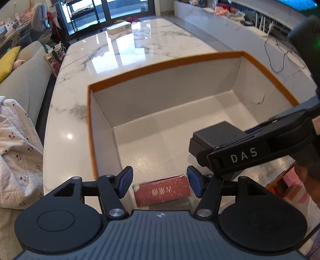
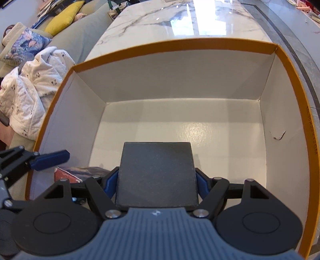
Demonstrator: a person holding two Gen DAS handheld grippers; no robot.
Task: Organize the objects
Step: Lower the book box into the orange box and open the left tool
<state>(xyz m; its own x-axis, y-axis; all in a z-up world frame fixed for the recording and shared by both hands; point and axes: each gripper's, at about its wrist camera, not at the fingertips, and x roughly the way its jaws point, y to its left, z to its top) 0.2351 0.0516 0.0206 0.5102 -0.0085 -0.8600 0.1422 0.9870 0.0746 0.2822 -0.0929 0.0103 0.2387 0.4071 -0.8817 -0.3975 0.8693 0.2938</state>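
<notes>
Bright daylight comes from the glass doors (image 1: 104, 10) at twelve o'clock, throwing streaky glare across the glossy marble worktop (image 1: 124, 48). The box (image 2: 180, 122) floor shows a soft sheen. Fisheye bending curves straight edges; rims are slightly soft.

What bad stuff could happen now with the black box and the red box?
The right tool grips the black box only by its sides, above the floor of the big orange-rimmed box; it might slip and drop.

The left tool is open, with the red box loose between its fingers near the wall; closing could pinch it crookedly.

The two tools are close together and could bump.
</notes>
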